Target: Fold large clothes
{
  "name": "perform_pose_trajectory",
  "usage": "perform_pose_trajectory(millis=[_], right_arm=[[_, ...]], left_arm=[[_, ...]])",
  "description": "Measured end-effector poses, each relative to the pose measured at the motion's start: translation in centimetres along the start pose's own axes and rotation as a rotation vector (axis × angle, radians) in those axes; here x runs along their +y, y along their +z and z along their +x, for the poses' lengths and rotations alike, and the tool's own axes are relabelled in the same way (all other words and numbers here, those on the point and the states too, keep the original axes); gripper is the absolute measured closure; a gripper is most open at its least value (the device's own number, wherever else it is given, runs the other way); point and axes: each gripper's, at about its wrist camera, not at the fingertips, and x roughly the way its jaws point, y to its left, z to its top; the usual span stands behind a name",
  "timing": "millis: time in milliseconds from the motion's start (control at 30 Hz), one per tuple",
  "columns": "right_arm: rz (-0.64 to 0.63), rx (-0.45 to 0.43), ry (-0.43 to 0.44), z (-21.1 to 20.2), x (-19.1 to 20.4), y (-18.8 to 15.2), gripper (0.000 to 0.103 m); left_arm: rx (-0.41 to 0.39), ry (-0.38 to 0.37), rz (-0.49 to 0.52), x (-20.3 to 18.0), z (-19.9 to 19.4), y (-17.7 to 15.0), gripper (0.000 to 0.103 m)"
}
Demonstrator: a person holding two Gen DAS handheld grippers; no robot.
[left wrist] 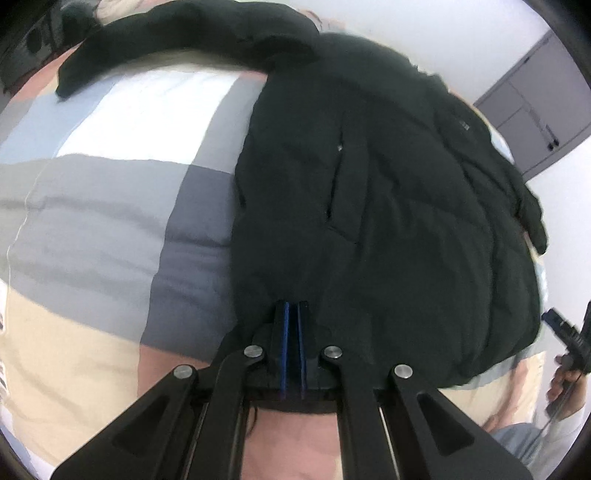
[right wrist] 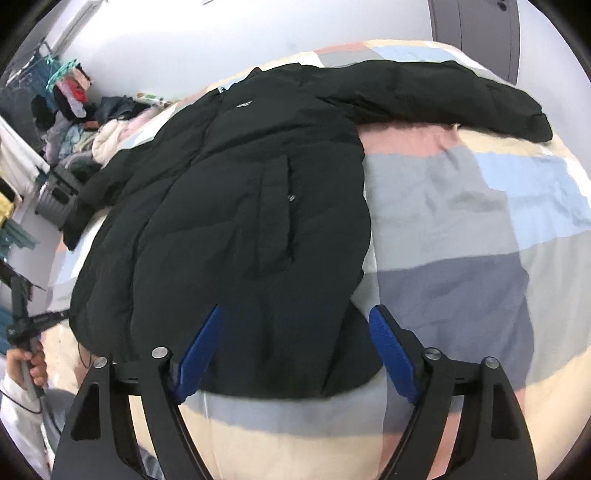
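Looking along both grippers, we are seeing a large black padded jacket (left wrist: 388,206) lying spread on a bed covered by a patchwork quilt (left wrist: 110,206) of grey, white, pale blue, cream and pink blocks. The fisheye rims are cutting off the bed's edges, and motion blur is softening the jacket's seams, so we are not making out its zip clearly. The fabric is looking matte, puffy and softly creased; one sleeve (left wrist: 177,33) is stretching out sideways across the quilt. Our left gripper (left wrist: 291,306) is showing its blue-lined fingers drawn nearly together, pinching the jacket's hem at the near edge. Our right gripper (right wrist: 295,317) is standing wide apart, its blue pads (right wrist: 391,350) straddling the hem's corner while gripping nothing. A heap of mixed clothes (right wrist: 74,122) is sitting blurred beside the bed, and a grey cabinet (left wrist: 535,107) is standing against the white wall.
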Motion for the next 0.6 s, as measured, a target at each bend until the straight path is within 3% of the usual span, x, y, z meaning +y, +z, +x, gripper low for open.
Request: perform_pose_trajectory(millis=[233,500,533,600], right_arm=[[0.021,0.131,0.106,5.2,-1.6,0.6,0.022],[0.042,0.150,0.152,6.1,-1.5,1.4,0.024],[0.044,0.150,0.153,6.0,-1.5,1.4,0.024],[0.043,0.154,0.144,6.1,-1.5,1.3,0.024]], left_arm=[[0.029,0.013,0.003,-0.3,2.5,0.7,0.099],[0.033,-0.009,-0.035,0.9,1.7,0.6,0.099],[0.034,-0.017,-0.045,1.1,1.5,0.6,0.095],[0.027,-0.052,-0.067,1.8,0.7,0.6,0.073]])
